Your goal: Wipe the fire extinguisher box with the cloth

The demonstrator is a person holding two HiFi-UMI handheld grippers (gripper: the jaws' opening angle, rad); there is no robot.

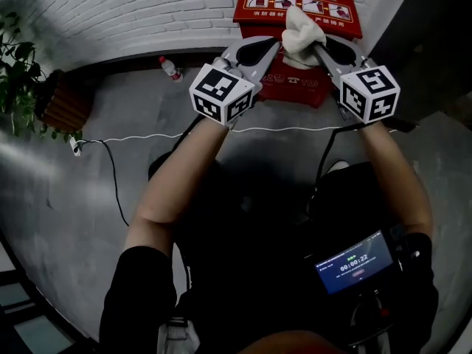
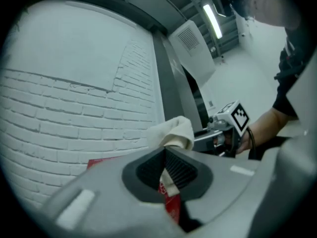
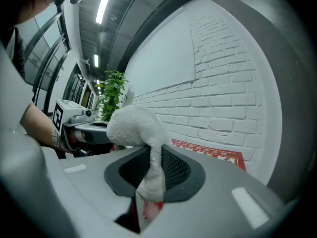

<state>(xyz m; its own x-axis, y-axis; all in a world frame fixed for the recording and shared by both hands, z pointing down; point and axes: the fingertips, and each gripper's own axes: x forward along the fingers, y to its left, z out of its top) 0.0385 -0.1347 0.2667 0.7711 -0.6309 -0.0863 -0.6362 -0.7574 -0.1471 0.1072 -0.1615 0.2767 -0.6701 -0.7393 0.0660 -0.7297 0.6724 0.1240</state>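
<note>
Nearest us, one lit timer screen [image 1: 354, 262] sat at 5 o'clock, and one white cable [image 1: 147, 137] crossed the grey floor [image 1: 96, 183] under our two forearms. Beyond it, our left gripper [image 1: 274, 48] and right gripper [image 1: 318, 49] each pinched the one white cloth [image 1: 301, 28], bunched between their tips at 12 o'clock and hiding part of the single red fire extinguisher box [image 1: 332, 13]. Farther out, one bottle [image 1: 169, 68] sat at 10 o'clock by the white brick wall [image 1: 147, 6], and one potted plant [image 1: 18, 72] stood at 9 o'clock.
</note>
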